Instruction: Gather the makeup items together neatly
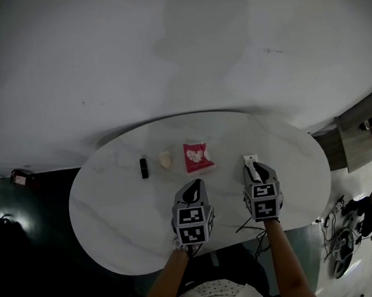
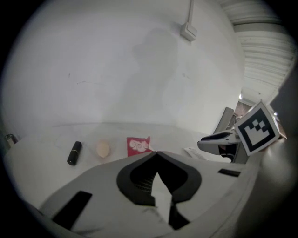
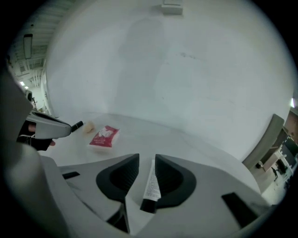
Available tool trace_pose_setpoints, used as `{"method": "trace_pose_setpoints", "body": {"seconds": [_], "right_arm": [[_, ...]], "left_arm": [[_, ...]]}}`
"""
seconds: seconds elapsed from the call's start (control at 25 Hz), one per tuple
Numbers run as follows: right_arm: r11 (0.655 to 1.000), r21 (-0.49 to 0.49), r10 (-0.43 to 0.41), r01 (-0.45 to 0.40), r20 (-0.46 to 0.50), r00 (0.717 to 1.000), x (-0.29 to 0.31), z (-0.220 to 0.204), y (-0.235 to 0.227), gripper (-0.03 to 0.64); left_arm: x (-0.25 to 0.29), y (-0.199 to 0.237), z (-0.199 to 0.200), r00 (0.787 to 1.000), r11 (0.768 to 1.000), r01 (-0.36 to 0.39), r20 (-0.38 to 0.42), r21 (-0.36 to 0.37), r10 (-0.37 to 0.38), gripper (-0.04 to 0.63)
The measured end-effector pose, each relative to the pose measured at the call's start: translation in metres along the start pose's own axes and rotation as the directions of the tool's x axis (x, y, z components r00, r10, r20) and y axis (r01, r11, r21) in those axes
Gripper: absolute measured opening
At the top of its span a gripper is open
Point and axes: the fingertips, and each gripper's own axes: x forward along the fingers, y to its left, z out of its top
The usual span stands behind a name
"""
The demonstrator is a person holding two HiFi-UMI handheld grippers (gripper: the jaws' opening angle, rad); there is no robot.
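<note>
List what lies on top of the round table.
A black lipstick, beige sponge, red packet, and a white tube between the right gripper's jaws. That gripper and the left gripper hide the tabletop beneath.

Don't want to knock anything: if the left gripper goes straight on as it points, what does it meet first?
Likely the red packet, just beyond the left gripper; since it tilts down, it may touch the bare table first.
</note>
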Motion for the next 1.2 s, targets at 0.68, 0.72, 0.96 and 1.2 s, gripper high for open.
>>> {"method": "trace_pose_setpoints", "body": {"seconds": [0.68,0.72,0.96,1.2], "right_arm": [[0.988,0.137,-0.048,0.067,-0.137,0.989,0.007,-0.062,-0.014,0.196],[0.989,0.135,-0.048,0.067,-0.137,0.989,0.009,-0.063,-0.013,0.201],[0.982,0.160,-0.078,0.104,-0.163,0.984,0.018,-0.071,-0.016,0.222],[0.971,0.216,-0.060,0.100,-0.183,0.981,0.024,-0.079,-0.015,0.222]], "left_arm": [[0.012,-0.038,-0.013,0.997,0.997,0.060,-0.053,0.057,-0.057,0.029],[0.012,-0.038,-0.013,0.997,0.997,0.058,-0.053,0.056,-0.056,0.029],[0.015,-0.033,-0.012,0.998,0.998,0.043,-0.054,0.045,-0.041,0.029],[0.017,-0.031,-0.017,0.997,0.998,0.040,-0.067,0.043,-0.037,0.029]]}}
